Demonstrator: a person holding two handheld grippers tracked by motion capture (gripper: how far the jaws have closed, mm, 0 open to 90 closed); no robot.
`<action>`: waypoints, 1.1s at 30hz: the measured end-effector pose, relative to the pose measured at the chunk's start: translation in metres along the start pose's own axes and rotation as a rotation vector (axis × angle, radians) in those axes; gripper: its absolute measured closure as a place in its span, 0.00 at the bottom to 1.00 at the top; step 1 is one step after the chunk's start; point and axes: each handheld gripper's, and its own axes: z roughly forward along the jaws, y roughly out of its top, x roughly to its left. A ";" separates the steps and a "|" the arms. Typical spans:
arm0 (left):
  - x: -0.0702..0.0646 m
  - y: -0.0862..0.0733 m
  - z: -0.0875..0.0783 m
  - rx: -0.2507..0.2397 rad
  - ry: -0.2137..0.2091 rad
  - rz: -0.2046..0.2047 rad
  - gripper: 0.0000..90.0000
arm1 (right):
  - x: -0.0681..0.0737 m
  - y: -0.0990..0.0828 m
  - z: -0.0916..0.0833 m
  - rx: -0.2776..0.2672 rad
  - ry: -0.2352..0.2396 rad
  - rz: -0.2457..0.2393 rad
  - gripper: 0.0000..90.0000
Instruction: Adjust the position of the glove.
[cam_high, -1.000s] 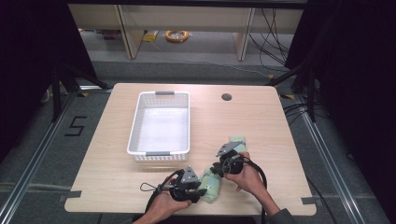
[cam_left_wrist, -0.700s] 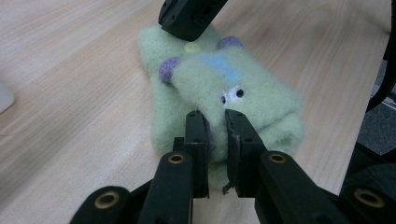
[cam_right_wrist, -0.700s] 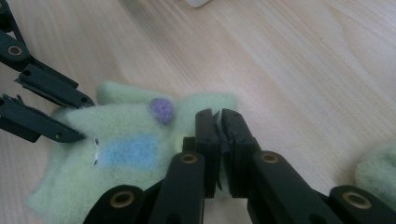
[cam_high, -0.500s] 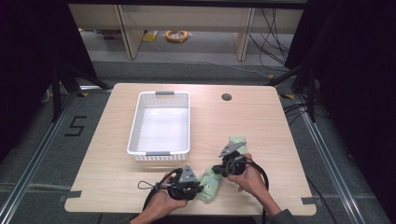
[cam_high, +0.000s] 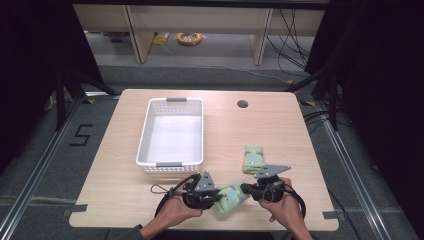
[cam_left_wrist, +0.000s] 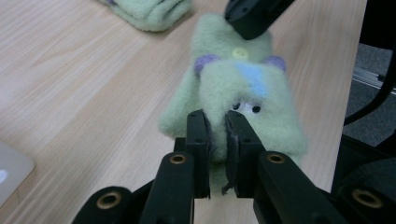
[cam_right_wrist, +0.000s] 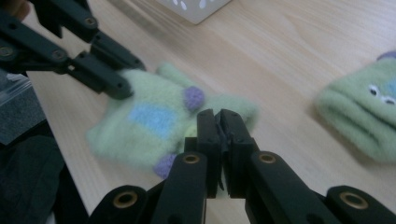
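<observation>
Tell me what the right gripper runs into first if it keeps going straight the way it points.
Most likely the left gripper, clamped on the far end of the same green sock that the right gripper pinches; depth is hard to judge.

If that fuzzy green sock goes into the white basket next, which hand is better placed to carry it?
Probably the left. The left gripper is shut on the green sock, and the white basket sits on that side. The right gripper, at the sock's other end, is farther from it.
</observation>
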 end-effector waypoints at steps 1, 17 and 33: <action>0.000 0.001 0.003 0.002 -0.004 0.004 0.89 | 0.000 -0.003 -0.002 -0.002 -0.005 -0.008 0.98; 0.003 0.004 0.026 0.038 -0.030 0.013 0.86 | 0.003 -0.028 -0.002 0.049 -0.024 0.022 0.98; 0.011 0.000 -0.001 -0.019 0.003 -0.114 0.51 | 0.002 -0.031 0.003 0.061 -0.018 0.021 0.81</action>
